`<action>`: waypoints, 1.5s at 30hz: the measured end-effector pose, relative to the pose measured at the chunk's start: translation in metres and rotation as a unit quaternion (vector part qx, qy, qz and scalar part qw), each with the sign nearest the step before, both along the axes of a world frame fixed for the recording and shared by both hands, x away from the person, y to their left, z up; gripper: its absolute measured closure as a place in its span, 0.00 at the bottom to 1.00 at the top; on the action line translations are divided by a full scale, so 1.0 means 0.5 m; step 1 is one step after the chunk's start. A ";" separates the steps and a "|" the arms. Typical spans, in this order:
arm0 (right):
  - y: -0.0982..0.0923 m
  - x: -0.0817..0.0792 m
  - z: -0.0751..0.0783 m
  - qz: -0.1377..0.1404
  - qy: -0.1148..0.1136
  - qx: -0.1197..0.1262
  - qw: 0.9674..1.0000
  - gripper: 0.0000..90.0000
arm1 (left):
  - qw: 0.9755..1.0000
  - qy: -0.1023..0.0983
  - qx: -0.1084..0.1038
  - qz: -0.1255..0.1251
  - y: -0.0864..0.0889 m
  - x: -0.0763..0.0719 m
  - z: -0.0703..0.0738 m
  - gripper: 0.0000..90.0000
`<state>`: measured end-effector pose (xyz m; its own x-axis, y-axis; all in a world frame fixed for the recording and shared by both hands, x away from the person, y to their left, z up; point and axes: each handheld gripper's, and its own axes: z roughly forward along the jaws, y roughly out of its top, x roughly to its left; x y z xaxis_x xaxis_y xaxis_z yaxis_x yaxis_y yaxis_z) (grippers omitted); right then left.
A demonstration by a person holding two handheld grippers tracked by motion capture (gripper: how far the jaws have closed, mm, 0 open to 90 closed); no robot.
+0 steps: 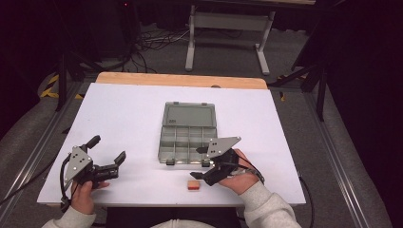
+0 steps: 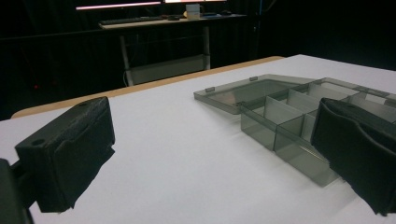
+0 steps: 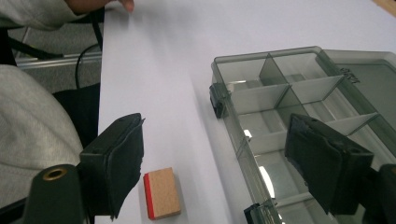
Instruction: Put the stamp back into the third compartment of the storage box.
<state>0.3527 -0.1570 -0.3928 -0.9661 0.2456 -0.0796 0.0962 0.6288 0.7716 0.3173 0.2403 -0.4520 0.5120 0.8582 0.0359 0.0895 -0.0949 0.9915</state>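
The plastic box (image 1: 186,133) is seen lying open at the middle of the white table (image 1: 128,118), lid flat behind its compartments. A small wooden block (image 1: 193,185) with 1 red edge is set just in front of it. The right gripper (image 1: 203,163) is held wide open, nothing gripped, between block and box. The left gripper (image 1: 107,149) is spread wide too, empty, well apart at the left.

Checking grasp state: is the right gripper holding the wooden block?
No. The right gripper is open, and the wooden block lies loose on the table between its jaws.
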 end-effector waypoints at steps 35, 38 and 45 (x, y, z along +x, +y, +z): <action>0.049 0.002 0.001 0.040 0.037 -0.122 0.991 0.30 | 1.000 0.000 0.001 0.000 0.000 0.000 0.000 0.01; 0.051 0.002 -0.001 0.041 0.040 -0.127 0.990 0.31 | 1.000 0.001 0.001 -0.001 0.000 0.000 0.000 0.01; 0.058 0.002 -0.004 0.047 0.050 -0.144 0.987 0.32 | 1.000 0.000 0.001 -0.002 -0.001 0.000 0.000 0.01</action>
<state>0.3537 -0.1279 -0.3948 -0.9901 0.1361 -0.0356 0.0944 0.8306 0.5488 0.3172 0.2399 -0.4521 0.5147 0.8566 0.0376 0.0900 -0.0976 0.9912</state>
